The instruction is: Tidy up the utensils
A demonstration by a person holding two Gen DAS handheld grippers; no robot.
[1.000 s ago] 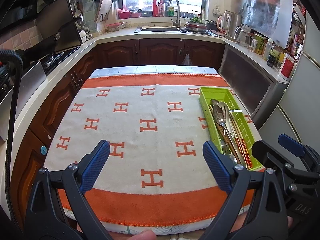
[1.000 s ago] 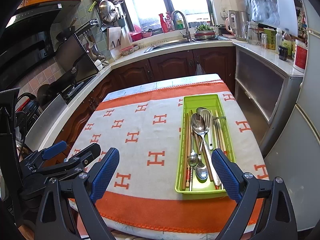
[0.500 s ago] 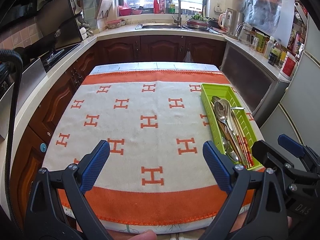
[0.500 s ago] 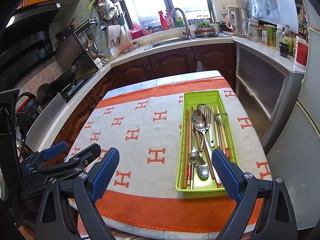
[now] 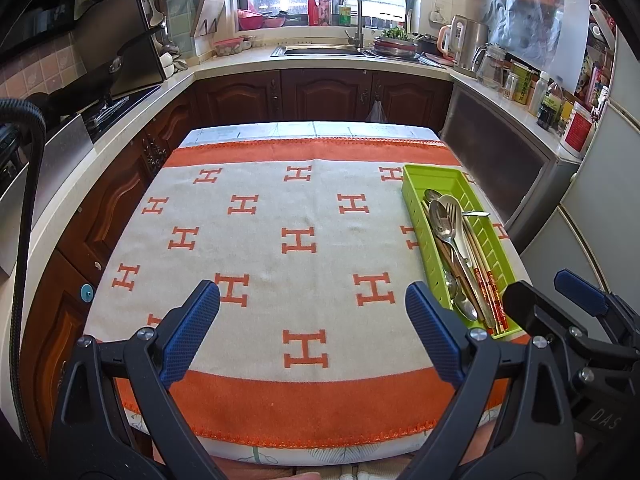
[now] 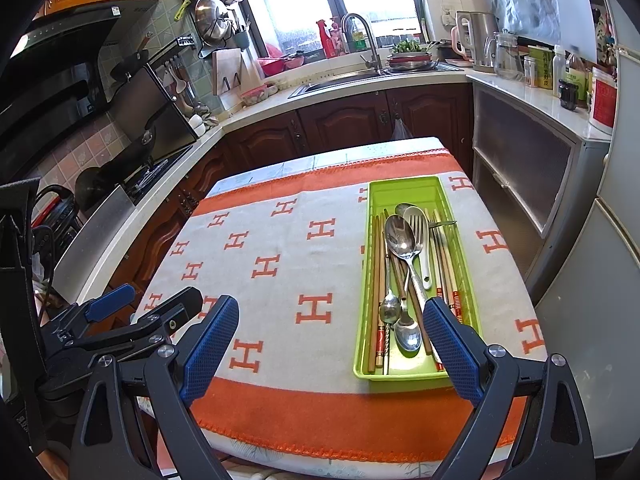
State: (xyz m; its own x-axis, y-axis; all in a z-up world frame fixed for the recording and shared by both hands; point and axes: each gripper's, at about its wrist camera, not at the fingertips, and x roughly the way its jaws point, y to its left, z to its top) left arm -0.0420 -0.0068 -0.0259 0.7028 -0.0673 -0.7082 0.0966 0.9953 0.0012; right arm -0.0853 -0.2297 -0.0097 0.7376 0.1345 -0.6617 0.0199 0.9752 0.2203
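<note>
Tray: a green tray [image 6: 404, 192] sits on the right side of the table, on a cloth [image 5: 260, 248] with orange H shapes.
What is in it: spoons, a fork and chopsticks all lie in a mixed pile inside the tray.
Big spoon: the big metal spoon [image 6: 402, 240] lies on top of the pile, bowl facing up.
White spoon: a white spoon [image 6: 418, 224] lies just beside it.
Chopsticks: long brown chopsticks [image 6: 375, 280] lie along the left wall of the tray.
Left gripper: the left gripper [image 5: 312, 316] hangs over the near edge of the cloth. Its jaws are wide apart and hold nothing.
Right gripper: the right gripper [image 6: 332, 332] is near the front end of the tray. Its jaws are also wide apart and empty.
How they feel: the metal spoons are likely hard, smooth and slippery. The chopsticks look thin and light and may roll.
Where to grab: I think the handle of the top spoon is best, near its middle.
Watch out: pulling one thing may drag the others.
</note>
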